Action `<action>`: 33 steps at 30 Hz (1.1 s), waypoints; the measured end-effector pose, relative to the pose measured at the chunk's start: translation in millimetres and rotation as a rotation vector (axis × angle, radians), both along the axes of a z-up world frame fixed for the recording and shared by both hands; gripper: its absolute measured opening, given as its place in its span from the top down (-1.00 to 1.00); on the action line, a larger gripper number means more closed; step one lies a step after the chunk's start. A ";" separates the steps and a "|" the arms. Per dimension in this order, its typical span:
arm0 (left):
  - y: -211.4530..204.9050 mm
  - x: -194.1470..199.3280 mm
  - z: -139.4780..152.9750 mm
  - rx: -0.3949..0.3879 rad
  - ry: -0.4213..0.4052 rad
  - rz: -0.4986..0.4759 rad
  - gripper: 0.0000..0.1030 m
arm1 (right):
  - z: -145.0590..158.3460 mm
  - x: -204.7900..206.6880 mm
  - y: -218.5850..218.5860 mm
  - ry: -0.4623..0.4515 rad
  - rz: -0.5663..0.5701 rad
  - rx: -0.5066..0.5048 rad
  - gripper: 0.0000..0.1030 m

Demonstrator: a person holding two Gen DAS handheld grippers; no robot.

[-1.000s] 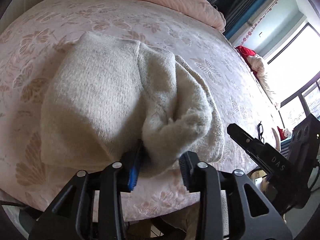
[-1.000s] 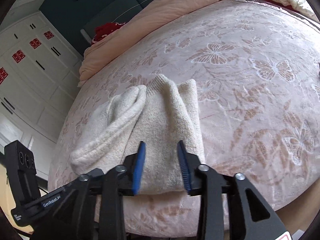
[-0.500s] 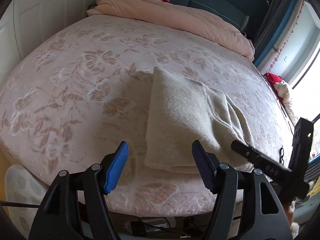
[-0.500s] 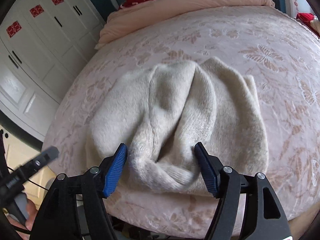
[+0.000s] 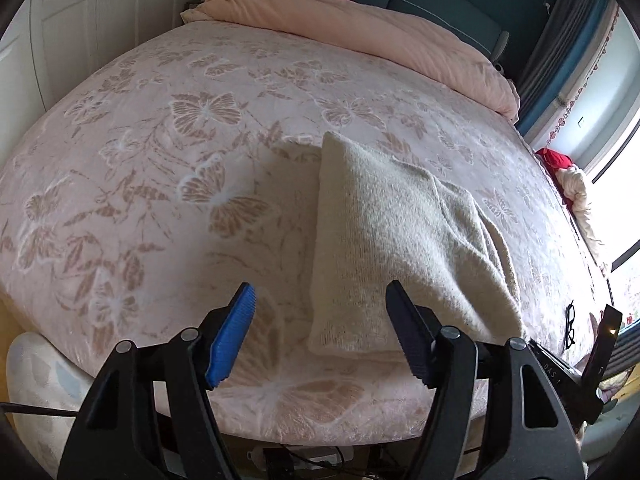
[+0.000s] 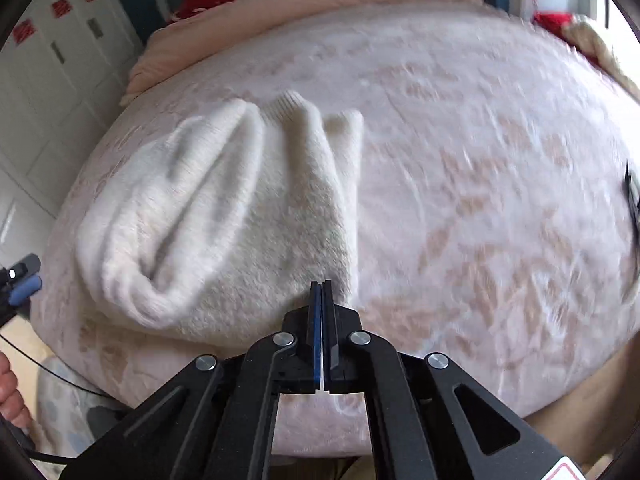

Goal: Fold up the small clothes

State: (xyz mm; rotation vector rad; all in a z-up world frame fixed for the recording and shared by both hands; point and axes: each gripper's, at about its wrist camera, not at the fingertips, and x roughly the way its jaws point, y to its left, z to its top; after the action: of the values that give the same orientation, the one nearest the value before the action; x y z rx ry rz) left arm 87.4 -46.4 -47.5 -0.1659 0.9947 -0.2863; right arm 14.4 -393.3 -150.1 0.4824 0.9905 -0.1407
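A cream knitted sweater (image 5: 400, 240) lies folded on the pink butterfly-patterned bed (image 5: 160, 160), with loose rolls along its top. My left gripper (image 5: 320, 286) hovers open above the bed's near edge with nothing between its fingers; the sweater's near left corner lies just beyond them. In the right wrist view the sweater (image 6: 240, 220) sits left of centre. My right gripper (image 6: 321, 282) is shut, pads flush together, its tips at the sweater's near right edge. I cannot tell whether any fabric is pinched. This view is blurred by motion.
A rolled peach duvet (image 5: 380, 28) lies along the head of the bed. Black glasses (image 5: 570, 324) rest near the bed's right edge. White wardrobe doors (image 6: 40, 80) stand to the left. A person's hand (image 6: 8, 392) shows at the lower left.
My left gripper let go of the sweater, opened wide and drew back to the left. My right gripper's jaws opened around a fold, then snapped shut at the sweater's near right edge.
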 end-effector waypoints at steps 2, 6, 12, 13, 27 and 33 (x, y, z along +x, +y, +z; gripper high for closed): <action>-8.3 -1.3 -4.2 0.011 0.004 -0.019 -0.27 | 13.7 -12.9 -5.3 -0.095 -0.030 0.122 0.69; -20.3 -0.3 -10.0 0.037 0.009 -0.040 -0.29 | 49.4 -5.5 13.2 -0.192 0.029 0.157 -0.37; -31.9 5.6 -18.4 0.105 0.033 -0.045 -0.35 | 28.2 33.2 47.4 -0.087 0.127 0.212 -0.37; -32.7 6.1 -19.4 0.115 0.033 -0.045 -0.35 | 20.6 37.1 50.2 -0.074 0.126 0.235 -0.38; -29.5 11.2 -29.1 0.169 0.047 -0.025 -0.37 | 92.2 30.6 57.0 -0.328 0.131 0.133 0.56; -34.0 11.3 -26.3 0.177 0.025 -0.039 -0.42 | 70.7 11.2 21.3 -0.251 0.076 0.026 0.55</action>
State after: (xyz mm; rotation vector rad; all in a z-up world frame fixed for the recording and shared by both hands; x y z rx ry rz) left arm 98.7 -80.4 -73.9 0.0111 1.0433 -0.2305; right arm 25.6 -372.0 -79.5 0.4728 0.7638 0.0013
